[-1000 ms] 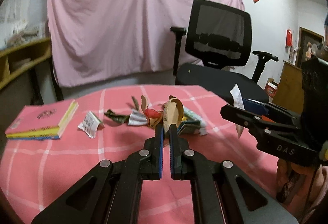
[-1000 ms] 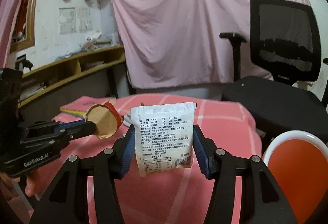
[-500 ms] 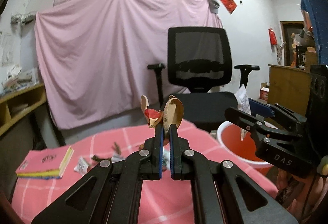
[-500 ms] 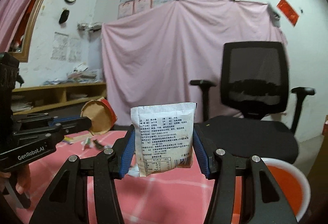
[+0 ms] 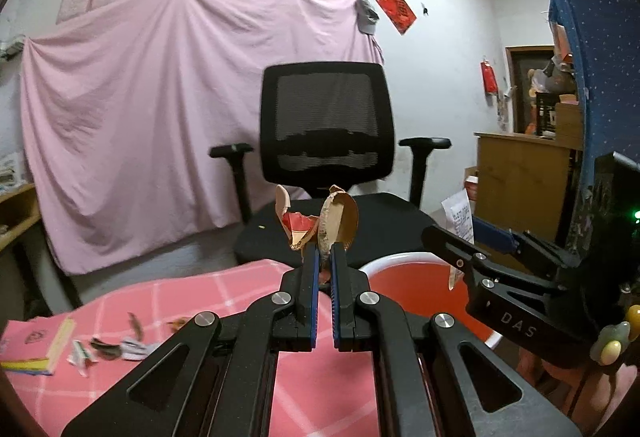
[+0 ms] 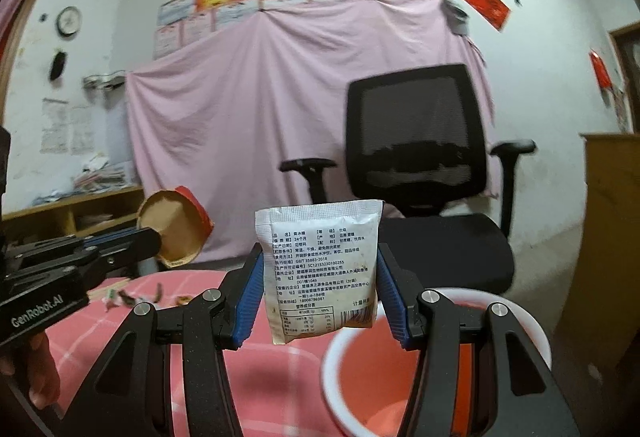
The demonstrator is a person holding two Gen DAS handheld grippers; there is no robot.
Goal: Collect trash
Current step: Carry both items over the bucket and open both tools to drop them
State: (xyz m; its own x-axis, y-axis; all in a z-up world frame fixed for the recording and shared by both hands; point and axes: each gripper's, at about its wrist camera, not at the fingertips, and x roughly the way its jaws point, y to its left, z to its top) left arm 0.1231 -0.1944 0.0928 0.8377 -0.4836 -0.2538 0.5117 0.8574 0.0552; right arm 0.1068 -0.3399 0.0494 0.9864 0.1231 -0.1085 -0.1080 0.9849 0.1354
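Observation:
My left gripper (image 5: 325, 257) is shut on a crushed paper cup (image 5: 334, 223), brown inside and red outside, held up in the air left of the bin. My right gripper (image 6: 320, 273) is shut on a white sachet (image 6: 322, 269) with printed text, held above the near rim of the orange bin (image 6: 400, 377) with a white rim. The bin also shows in the left wrist view (image 5: 404, 277), past the table edge. The cup (image 6: 174, 227) and left gripper (image 6: 154, 237) show at left in the right wrist view. The right gripper (image 5: 456, 241) shows at right in the left wrist view.
A pink checked tablecloth (image 5: 168, 301) covers the table. Several scraps of trash (image 5: 108, 347) and a pink book (image 5: 36, 347) lie at its left. A black office chair (image 5: 326, 157) stands behind the bin, a wooden cabinet (image 5: 520, 177) at right.
Both grippers have risen and swung right from over the table toward the bin, each keeping its hold. The bin has come into view below them.

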